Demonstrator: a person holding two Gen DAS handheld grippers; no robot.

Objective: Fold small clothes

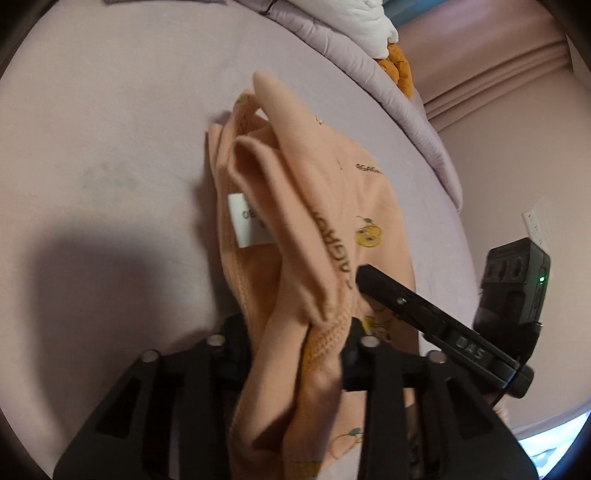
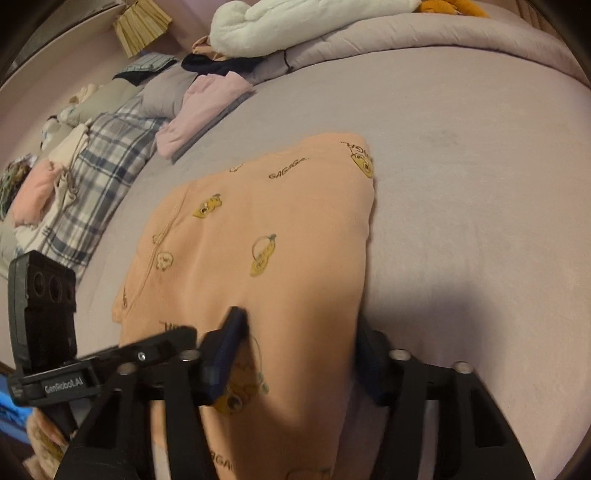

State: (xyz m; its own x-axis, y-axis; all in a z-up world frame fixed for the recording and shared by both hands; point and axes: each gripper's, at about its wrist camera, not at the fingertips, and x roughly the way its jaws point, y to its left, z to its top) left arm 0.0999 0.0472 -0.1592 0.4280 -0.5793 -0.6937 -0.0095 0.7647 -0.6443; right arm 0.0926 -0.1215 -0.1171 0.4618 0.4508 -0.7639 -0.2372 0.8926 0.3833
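A peach baby garment (image 1: 295, 192) printed with yellow ducks and black lettering lies on the lilac bed sheet (image 1: 110, 147). In the left wrist view its near part is bunched up in folds, a white label (image 1: 247, 221) showing, and my left gripper (image 1: 295, 332) is shut on that bunch. In the right wrist view the garment (image 2: 277, 221) spreads flat ahead, and its near edge rises between the pads of my right gripper (image 2: 301, 354), which is shut on it. Each gripper shows in the other's view, close beside it on the same near edge.
A lilac quilt (image 2: 406, 40) with a white plush (image 2: 295, 26) and an orange toy (image 1: 399, 70) runs along the far side of the bed. Folded pink clothes (image 2: 207, 110), a plaid cloth (image 2: 99, 162) and more garments are piled at the left.
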